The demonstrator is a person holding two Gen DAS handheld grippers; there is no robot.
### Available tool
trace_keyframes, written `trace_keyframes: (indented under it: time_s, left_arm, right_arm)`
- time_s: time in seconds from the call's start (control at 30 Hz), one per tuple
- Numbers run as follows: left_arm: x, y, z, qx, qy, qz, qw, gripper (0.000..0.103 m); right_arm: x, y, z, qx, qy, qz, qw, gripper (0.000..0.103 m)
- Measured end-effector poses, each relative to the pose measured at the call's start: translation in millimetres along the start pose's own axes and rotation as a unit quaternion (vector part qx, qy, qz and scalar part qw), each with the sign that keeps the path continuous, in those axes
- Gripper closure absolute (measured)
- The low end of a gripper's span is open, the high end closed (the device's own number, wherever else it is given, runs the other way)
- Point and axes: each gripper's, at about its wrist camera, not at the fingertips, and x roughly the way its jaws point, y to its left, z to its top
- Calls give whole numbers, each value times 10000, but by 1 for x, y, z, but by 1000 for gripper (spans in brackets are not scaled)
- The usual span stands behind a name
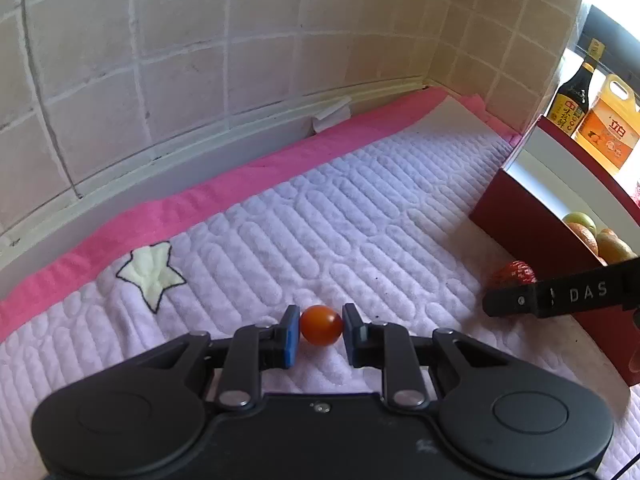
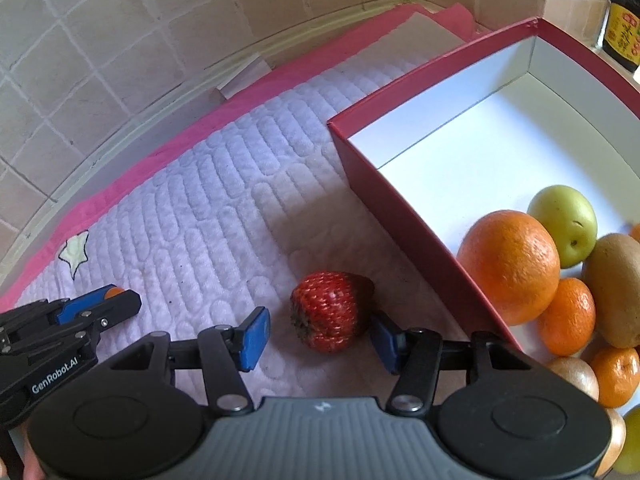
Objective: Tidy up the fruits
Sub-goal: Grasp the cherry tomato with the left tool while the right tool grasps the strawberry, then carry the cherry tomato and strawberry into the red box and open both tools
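Note:
A small orange-red cherry tomato (image 1: 321, 326) rests on the white quilted mat (image 1: 320, 220), and my left gripper (image 1: 321, 316) is shut on it, a blue pad pressing each side. A red strawberry (image 2: 328, 312) lies on the mat beside the red box (image 2: 400, 224). My right gripper (image 2: 319, 316) straddles the strawberry and is open: its left pad stands clear of the fruit, its right pad is close against it. The box holds an orange (image 2: 508, 264), a green apple (image 2: 564, 224), a kiwi (image 2: 612, 288) and mandarins (image 2: 568, 316).
A tiled wall (image 1: 160, 60) runs along the back behind the mat's pink border (image 1: 200, 204). A dark sauce bottle (image 1: 570, 104) and an orange oil jug (image 1: 608, 132) stand behind the box. A star patch (image 1: 152, 270) marks the mat's left side.

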Motion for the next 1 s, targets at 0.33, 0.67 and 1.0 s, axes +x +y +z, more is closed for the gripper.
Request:
trace_keyframes:
  time_s: [0.33, 0.67, 1.0]
  left_arm:
    - [-7, -7, 4, 1, -111, -189, 9998, 78]
    - [-42, -52, 30, 317, -326, 308, 9985, 78]
    - [-84, -139, 56, 977, -1005, -199, 9899, 77]
  right_arm:
    - [-4, -4, -2, 86, -219, 58, 9997, 56]
    - [-89, -2, -2, -243, -1316, 658, 9888, 56]
    - [-211, -56, 20, -190, -2872, 426, 9567, 56]
